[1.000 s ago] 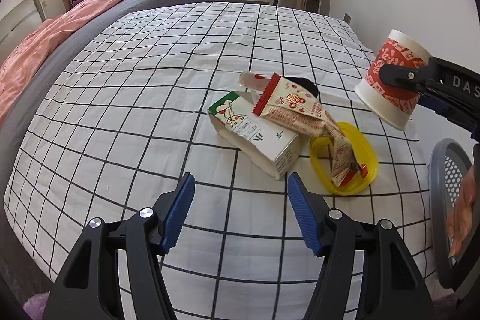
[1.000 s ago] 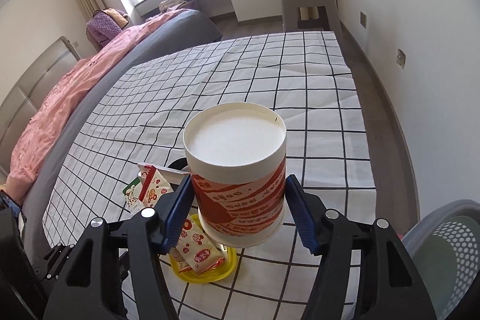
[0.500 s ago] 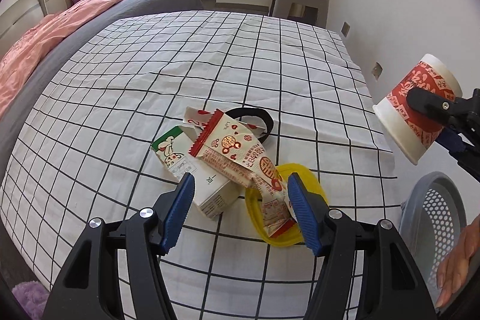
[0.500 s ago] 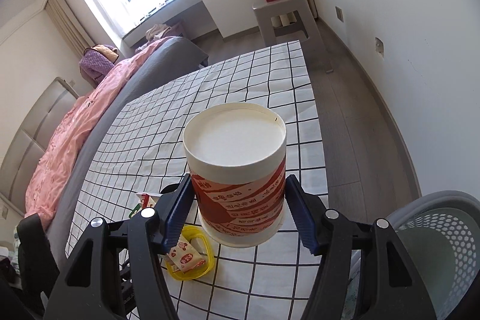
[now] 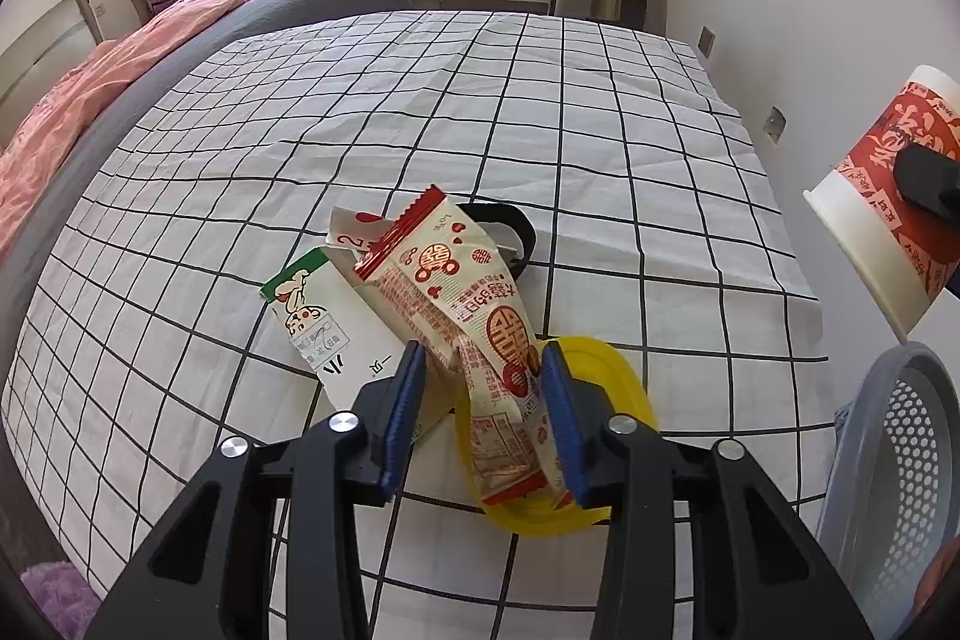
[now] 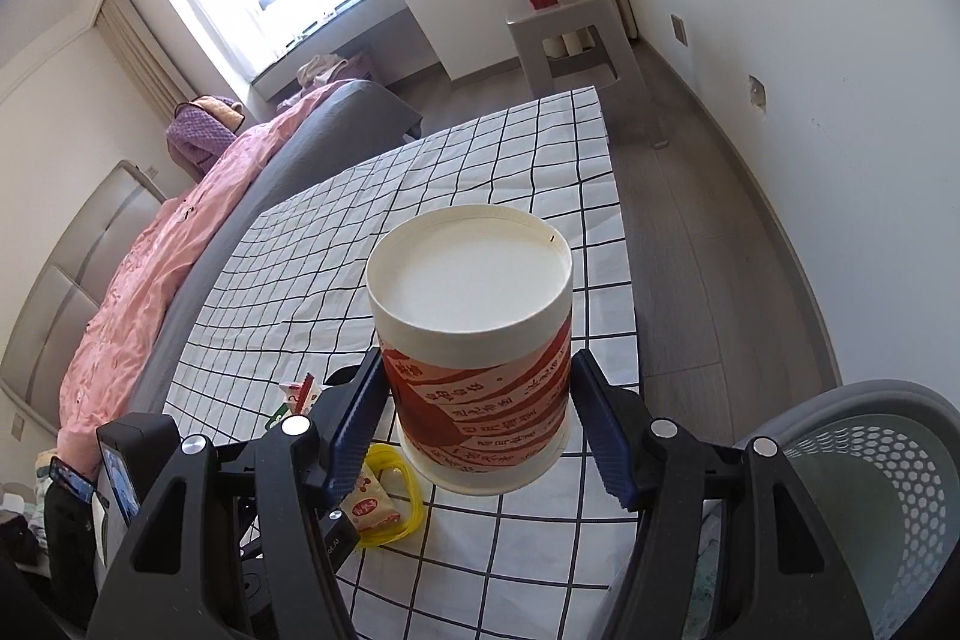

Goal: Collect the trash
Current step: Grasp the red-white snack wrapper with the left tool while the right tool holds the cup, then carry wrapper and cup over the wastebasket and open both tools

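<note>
Lying in a small heap on the white, black-gridded bed sheet is the trash: a crinkled red-and-cream snack wrapper draped over a white drink carton with a green corner, its lower end trailing into a shallow yellow plastic lid. A black ring-shaped band lies just behind the heap, partly under the wrapper.

The left gripper points steeply down at the heap, and its blue-padded fingers have just been closing with the wrapper's lower half between them. The pad on the right side lies against the wrapper's edge; whether the other pad already presses on it I cannot quite tell, since a narrow gap seems to show there.

The right gripper is held up off the bed edge, tilted downward, its fingers clamped on either side of a red-and-white paper noodle cup turned bottom-outward toward the camera. A grey perforated plastic bin stands on the floor just beside the bed, below and to the right of the cup. From the left wrist view the same cup hangs in the air above the bin's rim.
</note>
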